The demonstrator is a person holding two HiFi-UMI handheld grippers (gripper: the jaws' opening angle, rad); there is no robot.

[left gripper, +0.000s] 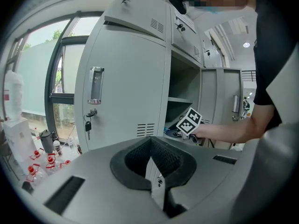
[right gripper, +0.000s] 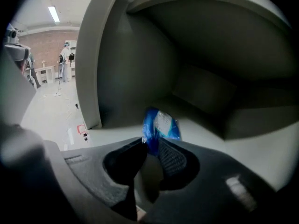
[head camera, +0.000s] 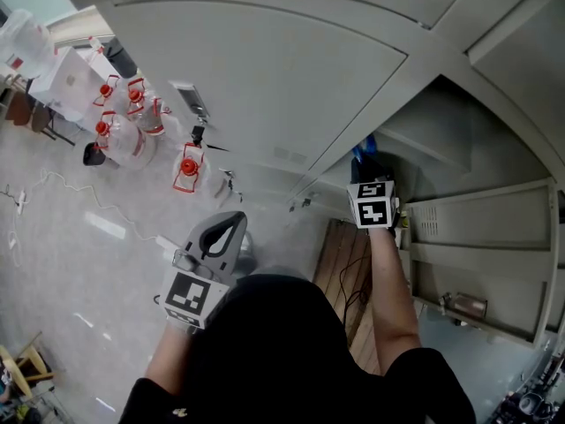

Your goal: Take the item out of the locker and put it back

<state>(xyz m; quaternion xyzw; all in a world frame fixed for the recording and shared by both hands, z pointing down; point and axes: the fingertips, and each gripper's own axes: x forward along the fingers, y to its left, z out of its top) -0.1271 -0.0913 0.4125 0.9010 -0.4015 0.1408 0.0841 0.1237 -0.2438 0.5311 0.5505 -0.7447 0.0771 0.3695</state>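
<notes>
A blue and white packet [right gripper: 161, 125] lies on the floor of the open locker compartment [right gripper: 219, 92], its near end between the tips of my right gripper [right gripper: 150, 143]. The jaws stand slightly apart around it and do not visibly press on it. In the head view the right gripper [head camera: 366, 157] reaches into the locker [head camera: 441, 140] with a bit of the blue packet [head camera: 363, 146] showing beyond it. My left gripper [head camera: 235, 221] hangs outside, lower left, shut and empty. The left gripper view shows its jaws [left gripper: 150, 141] meeting, and the right hand at the locker shelf [left gripper: 180, 99].
The open locker door [head camera: 481, 228] stands to the right of my right arm. A closed locker door [left gripper: 121, 87] has a key [left gripper: 88, 123] hanging in its lock. Several water jugs with red caps [head camera: 132, 126] sit on the floor at left. A wooden board [head camera: 340, 254] lies below the locker.
</notes>
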